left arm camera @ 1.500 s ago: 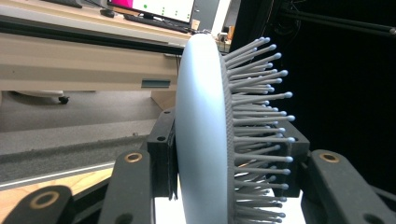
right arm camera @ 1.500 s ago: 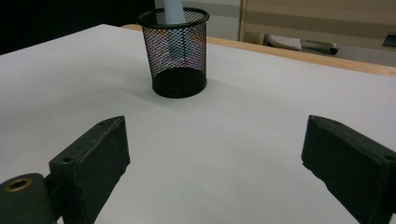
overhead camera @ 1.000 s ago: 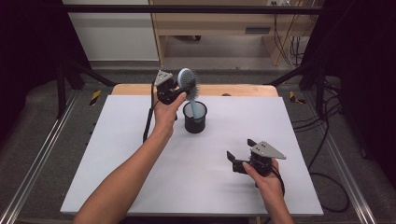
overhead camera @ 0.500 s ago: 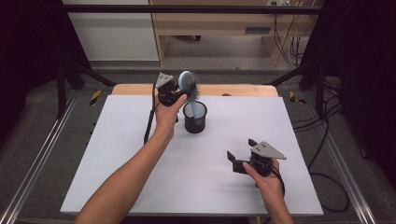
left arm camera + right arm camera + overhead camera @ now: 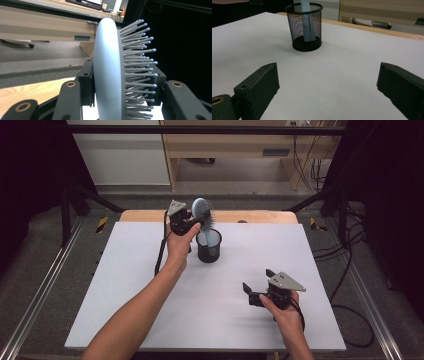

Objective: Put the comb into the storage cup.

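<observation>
The pale blue hairbrush (image 5: 202, 213) stands with its handle down inside the black mesh cup (image 5: 208, 247) at the far middle of the white table (image 5: 125, 285), its head above the rim. My left gripper (image 5: 192, 223) has its jaws pressed on the brush head, one on the smooth back and one among the bristles. I judge the step in hand is seating or lifting the brush, though I can't tell which. To do it well I keep the brush upright and move straight along the cup's axis, so the handle doesn't catch the mesh and tip the cup. My right gripper (image 5: 257, 291) rests low, well apart at the near right, jaws spread wide and empty, pointing at the cup; I could steady the cup with it if needed.
</observation>
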{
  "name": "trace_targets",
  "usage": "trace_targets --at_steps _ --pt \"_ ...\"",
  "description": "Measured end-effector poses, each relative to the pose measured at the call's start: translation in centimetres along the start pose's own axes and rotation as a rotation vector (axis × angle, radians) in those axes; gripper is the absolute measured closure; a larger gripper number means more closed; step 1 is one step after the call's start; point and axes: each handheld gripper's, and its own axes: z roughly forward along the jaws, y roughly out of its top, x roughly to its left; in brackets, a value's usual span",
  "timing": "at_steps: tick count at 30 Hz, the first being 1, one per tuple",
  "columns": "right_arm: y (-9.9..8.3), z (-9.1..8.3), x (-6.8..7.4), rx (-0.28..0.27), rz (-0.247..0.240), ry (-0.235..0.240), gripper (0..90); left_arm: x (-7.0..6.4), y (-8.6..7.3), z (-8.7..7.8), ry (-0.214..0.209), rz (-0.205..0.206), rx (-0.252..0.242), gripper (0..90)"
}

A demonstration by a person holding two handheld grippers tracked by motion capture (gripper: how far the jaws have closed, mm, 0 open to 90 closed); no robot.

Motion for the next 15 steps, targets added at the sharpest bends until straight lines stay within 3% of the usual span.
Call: trace_targets --at_steps 15 --pt "-0.03 -0.08 -0.09 0.006 -0.003 0.001 4.2 0.26 -0.38 0.22 -0.005 -0.024 0.0 51.9"
